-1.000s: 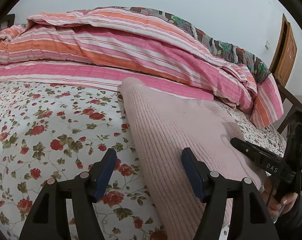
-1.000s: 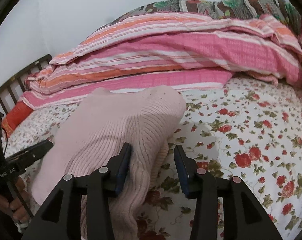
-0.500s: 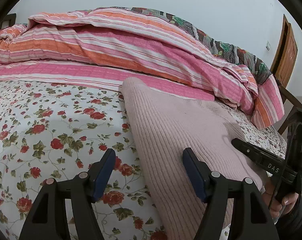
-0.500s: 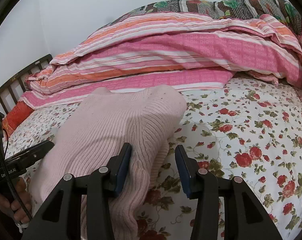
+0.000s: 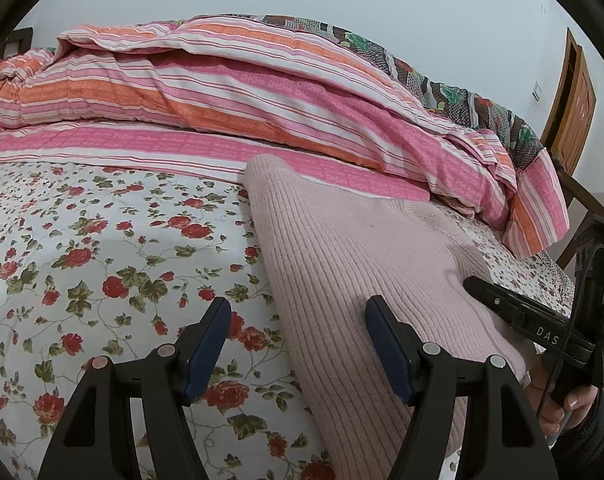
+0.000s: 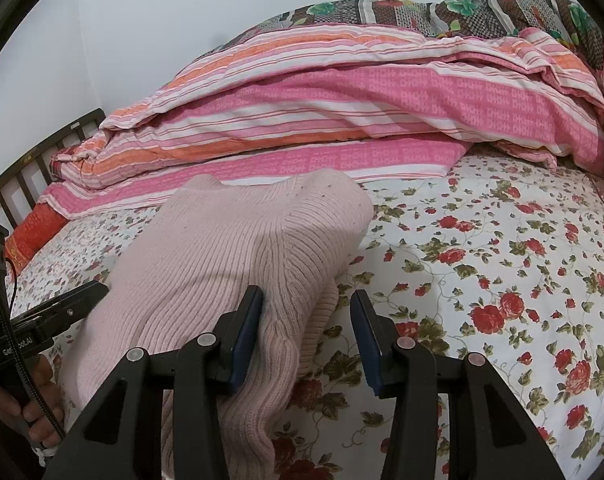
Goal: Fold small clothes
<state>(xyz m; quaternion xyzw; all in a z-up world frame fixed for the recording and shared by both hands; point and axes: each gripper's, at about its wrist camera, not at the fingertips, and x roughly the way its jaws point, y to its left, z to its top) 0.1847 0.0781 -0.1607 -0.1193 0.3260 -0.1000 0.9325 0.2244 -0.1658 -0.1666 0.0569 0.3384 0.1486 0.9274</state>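
A pale pink ribbed knit sweater (image 5: pixel 342 264) lies folded on the flowered bedsheet (image 5: pixel 102 264); it also shows in the right wrist view (image 6: pixel 222 256). My left gripper (image 5: pixel 296 344) is open and empty, its jaws straddling the sweater's left edge near its near end. My right gripper (image 6: pixel 306 332) is open and empty, its jaws either side of the sweater's right edge, where a folded sleeve cuff (image 6: pixel 322 312) sticks out. Each gripper shows in the other's view: the right gripper (image 5: pixel 518 316), the left gripper (image 6: pixel 62 308).
A rumpled pink and orange striped duvet (image 5: pixel 242 92) is piled along the back of the bed, with a dark patterned blanket (image 6: pixel 422 12) on top. A dark bed rail (image 6: pixel 34 160) runs at the left, a wooden door (image 5: pixel 574 104) at the far right.
Almost nothing has changed. Both grippers stay open at the sweater's near end with only a slight drift; the sweater lies as before.
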